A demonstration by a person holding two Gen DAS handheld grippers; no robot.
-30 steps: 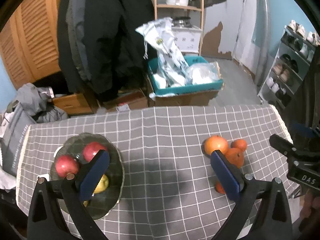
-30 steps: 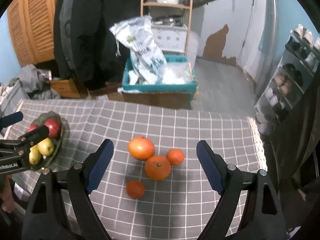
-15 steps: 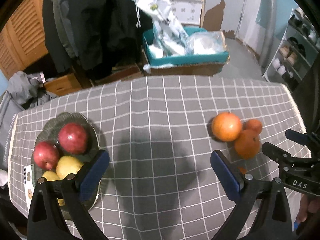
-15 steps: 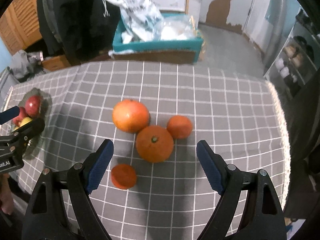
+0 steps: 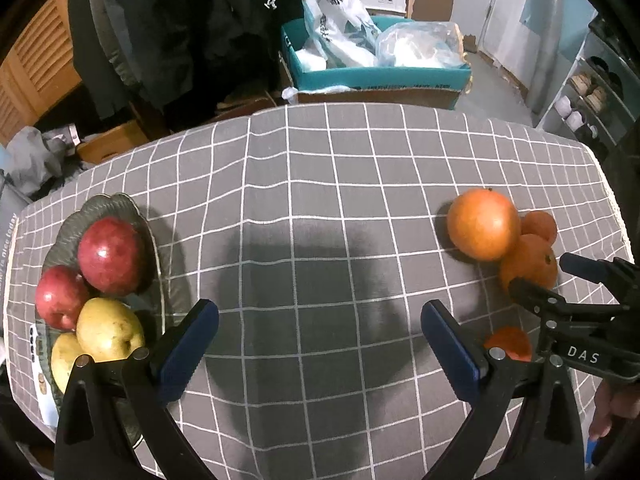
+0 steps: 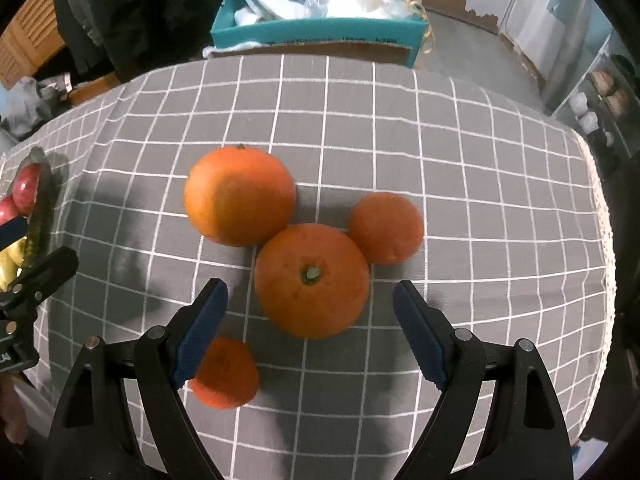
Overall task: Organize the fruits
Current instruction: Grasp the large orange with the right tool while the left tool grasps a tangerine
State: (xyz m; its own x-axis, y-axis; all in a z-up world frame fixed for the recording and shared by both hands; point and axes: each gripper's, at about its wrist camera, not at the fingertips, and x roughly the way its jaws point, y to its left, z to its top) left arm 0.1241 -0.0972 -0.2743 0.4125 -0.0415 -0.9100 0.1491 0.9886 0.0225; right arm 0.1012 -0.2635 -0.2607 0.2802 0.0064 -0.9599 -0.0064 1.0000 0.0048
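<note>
Grey checked cloth (image 5: pixel 320 208) covers the table beneath both my grippers, and past its far edge a teal box (image 5: pixel 376 76) of plastic bags sits on the floor. Only my left camera shows the whole green plate (image 5: pixel 116 204), ahead and left of my left gripper (image 5: pixel 320 340), holding two red apples (image 5: pixel 108 256) and two yellow pears (image 5: pixel 108 332). My right camera catches just a sliver of that plate at its far left edge. It alone shows all four oranges clearly: the stemmed orange (image 6: pixel 311 280) sits straight ahead between the pads of my right gripper (image 6: pixel 310 334), touching the big orange (image 6: pixel 239 195) ahead-left and the small orange (image 6: pixel 386 227) ahead-right. The smallest orange (image 6: pixel 226 374) lies apart, partly hidden behind my left pad. Both grippers stand wide apart, holding nothing. From the left view, my right gripper blocks part of the stemmed orange. Compared with a second ago, both cameras have dropped closer to the cloth, so the fruit looms larger.
</note>
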